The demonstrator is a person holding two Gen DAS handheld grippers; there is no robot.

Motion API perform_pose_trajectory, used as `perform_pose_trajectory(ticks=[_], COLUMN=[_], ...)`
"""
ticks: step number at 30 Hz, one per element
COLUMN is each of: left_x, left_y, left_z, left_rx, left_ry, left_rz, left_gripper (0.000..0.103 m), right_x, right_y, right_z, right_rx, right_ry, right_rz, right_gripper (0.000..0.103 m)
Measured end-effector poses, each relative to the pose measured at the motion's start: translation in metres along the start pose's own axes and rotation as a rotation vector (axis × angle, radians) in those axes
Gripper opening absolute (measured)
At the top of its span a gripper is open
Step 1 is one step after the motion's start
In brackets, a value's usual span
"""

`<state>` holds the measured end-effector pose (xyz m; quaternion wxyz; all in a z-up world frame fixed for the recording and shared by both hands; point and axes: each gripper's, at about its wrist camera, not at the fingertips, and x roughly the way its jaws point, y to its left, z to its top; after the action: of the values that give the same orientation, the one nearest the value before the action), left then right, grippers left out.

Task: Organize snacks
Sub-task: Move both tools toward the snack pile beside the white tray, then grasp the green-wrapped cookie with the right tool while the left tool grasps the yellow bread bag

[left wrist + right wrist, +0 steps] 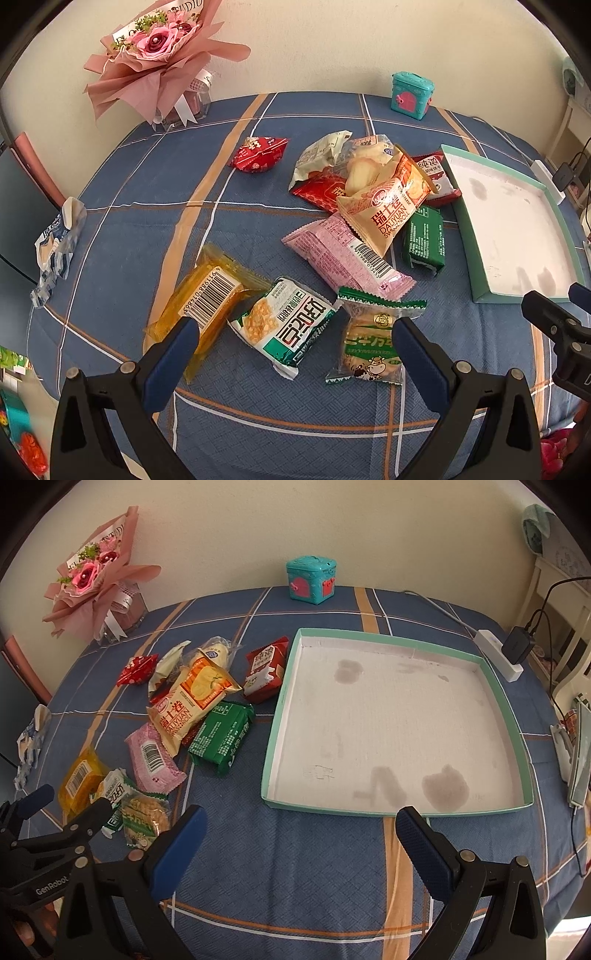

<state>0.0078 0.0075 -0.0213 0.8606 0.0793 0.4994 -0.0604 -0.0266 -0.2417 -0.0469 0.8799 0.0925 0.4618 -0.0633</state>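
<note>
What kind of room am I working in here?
Most likely a home room: a table under a blue plaid cloth, a pink bouquet against the wall, and a power strip with a charger plugged in.

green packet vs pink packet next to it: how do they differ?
The green packet is a short, blocky brick lying clear on the cloth; the pink packet is longer and flatter, with its far end tucked under the Swiss roll bag. Pink shows a barcode label; green shows only white print. Both are sealed and outside the tray.
</note>
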Motion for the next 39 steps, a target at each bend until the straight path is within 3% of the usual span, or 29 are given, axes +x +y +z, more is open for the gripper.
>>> perform_pose_trajectory(ticks=[28, 34, 39], left_x=[0.007, 0.007, 0.004], left_y=[0.003, 0.022, 0.053], left_z=[-0.001, 0.002, 0.003], left_rx=[-0.002, -0.071, -0.160], left_ry=[0.030, 0.032, 0.023], left_rz=[-0.021, -0.058, -0.048], left_gripper=[0.103, 0.103, 0.103], right_x=[0.001, 0.003, 0.002], right_y=[0.008, 0.017, 0.033], right_z=[0.000, 0.004, 0.011], right_rx=[-0.023, -0.047, -0.068], right_ry=[0.008, 0.013, -0.002], right_rz=[-0.008, -0.001, 0.034], right_gripper=[0.103, 0.103, 0.103])
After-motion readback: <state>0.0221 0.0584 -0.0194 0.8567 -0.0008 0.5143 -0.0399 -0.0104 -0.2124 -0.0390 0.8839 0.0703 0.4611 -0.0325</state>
